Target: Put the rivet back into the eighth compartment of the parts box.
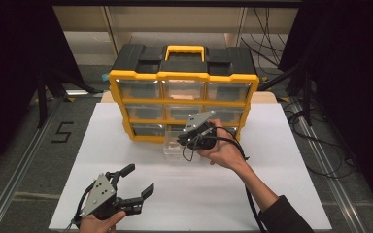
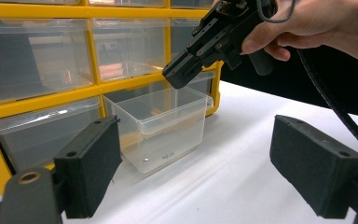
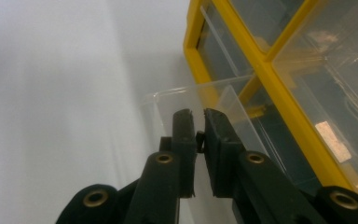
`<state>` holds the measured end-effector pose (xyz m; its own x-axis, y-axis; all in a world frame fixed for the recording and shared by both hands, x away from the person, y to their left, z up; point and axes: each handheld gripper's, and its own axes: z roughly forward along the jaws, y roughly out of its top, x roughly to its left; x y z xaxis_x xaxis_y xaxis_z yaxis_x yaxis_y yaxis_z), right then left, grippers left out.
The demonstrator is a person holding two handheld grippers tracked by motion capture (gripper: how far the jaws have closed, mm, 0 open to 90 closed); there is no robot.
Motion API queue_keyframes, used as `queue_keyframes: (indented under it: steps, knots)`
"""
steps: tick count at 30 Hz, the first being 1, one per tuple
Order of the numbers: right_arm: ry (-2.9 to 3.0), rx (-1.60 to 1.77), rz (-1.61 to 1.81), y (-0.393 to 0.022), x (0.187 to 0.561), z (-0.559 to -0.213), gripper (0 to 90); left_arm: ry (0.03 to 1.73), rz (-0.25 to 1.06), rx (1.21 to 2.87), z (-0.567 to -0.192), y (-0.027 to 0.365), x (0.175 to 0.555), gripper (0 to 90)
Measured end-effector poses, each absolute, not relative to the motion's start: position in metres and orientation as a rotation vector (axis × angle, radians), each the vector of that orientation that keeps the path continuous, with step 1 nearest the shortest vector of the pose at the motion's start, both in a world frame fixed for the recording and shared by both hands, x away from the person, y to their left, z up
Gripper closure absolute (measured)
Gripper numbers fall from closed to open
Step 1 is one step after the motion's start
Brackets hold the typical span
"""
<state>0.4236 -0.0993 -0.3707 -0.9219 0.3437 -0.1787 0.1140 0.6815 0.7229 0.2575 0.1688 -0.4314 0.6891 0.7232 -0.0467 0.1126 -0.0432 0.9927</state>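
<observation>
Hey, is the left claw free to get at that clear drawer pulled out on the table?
Probably yes: the left claw is open, the white table between it and the clear drawer is bare; the right claw sits at the drawer's rim.

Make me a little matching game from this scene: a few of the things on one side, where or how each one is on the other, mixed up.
Things
1. left claw
2. right claw
3. clear plastic drawer
4. yellow carry handle

States
A. pulled out onto the white table
B. open wide, low over the table
C. on top of the black and yellow cabinet
D. nearly closed at the drawer's rim

Pairs: 1-B, 2-D, 3-A, 4-C
</observation>
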Motion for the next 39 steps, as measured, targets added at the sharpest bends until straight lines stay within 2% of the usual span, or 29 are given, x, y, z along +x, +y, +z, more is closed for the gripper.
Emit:
queue_keyframes:
  steps: [24, 30, 39]
  knots:
    - [2.614, 0.413, 1.083, -0.098, 0.435, -0.392, 82.5, 0.721, 0.561, 1.570, -0.432, 0.169, 0.257, 16.6]
    - [2.604, 0.420, 1.108, -0.097, 0.435, -0.389, 73.2, 0.727, 0.561, 1.555, -0.433, 0.170, 0.259, 16.6]
    - [2.558, 0.446, 1.180, -0.097, 0.429, -0.378, 48.1, 0.714, 0.571, 1.568, -0.433, 0.168, 0.261, 16.7]
